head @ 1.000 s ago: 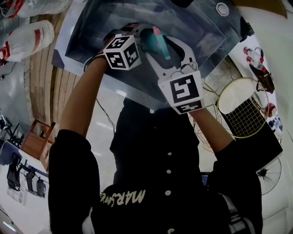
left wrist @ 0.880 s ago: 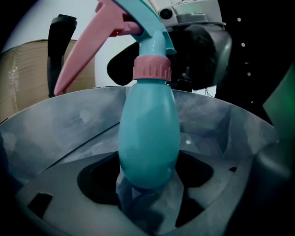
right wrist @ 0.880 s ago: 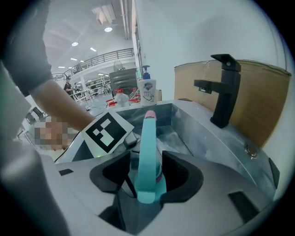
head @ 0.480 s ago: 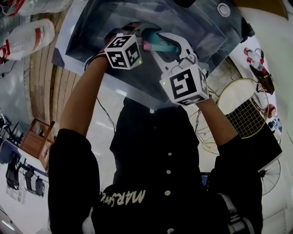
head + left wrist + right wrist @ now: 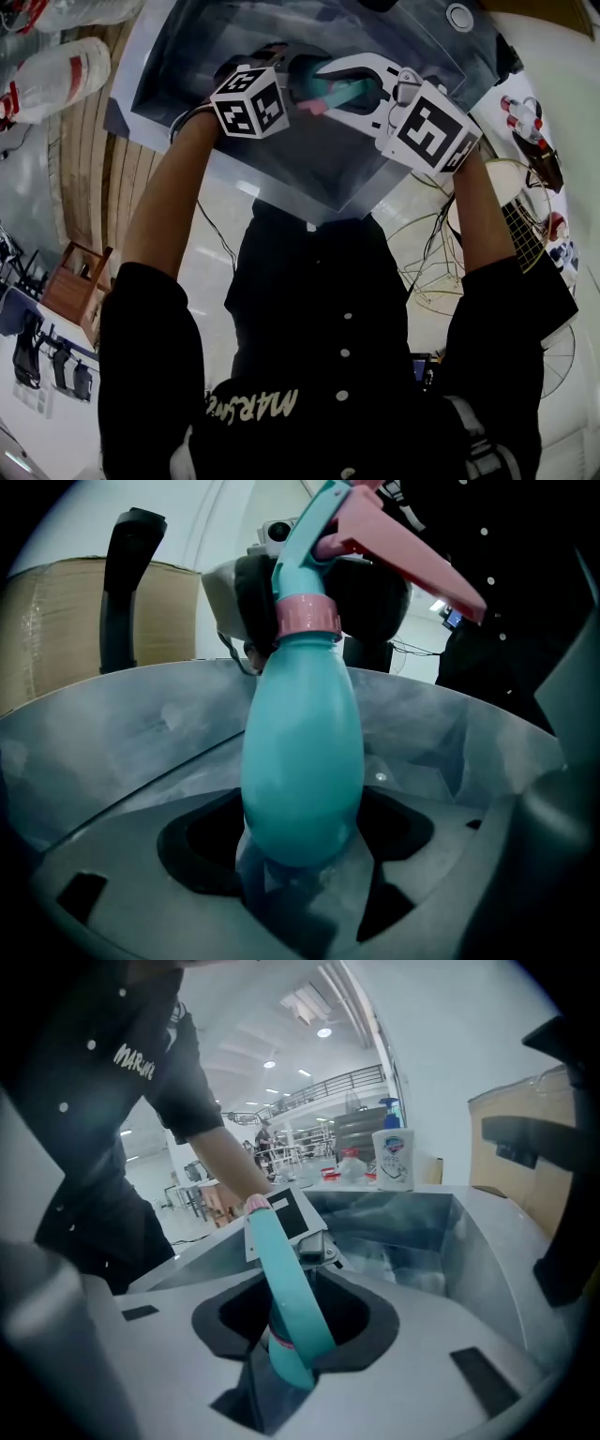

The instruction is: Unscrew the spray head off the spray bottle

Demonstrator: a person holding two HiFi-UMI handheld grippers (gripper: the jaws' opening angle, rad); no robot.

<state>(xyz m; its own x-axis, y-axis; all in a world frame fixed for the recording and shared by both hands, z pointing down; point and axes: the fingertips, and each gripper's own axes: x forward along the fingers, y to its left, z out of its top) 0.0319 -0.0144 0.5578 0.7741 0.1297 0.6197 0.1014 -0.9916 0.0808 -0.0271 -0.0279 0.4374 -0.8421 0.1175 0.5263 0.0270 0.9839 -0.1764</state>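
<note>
**Left gripper view: spray bottle (image 5: 302,752) braced for the twist**

The left claw (image 5: 302,864) is clenched on its teal belly so it can't spin. The right claw (image 5: 291,1363) has just been closing its jaws and now pinches the spray head (image 5: 281,1279), with everything held above the grey tub (image 5: 187,56)

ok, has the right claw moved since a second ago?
Yes: against the bin, the right claw swung its rear up and right, toward the right corner, rolling. It has just been closing on the spray head.
</note>
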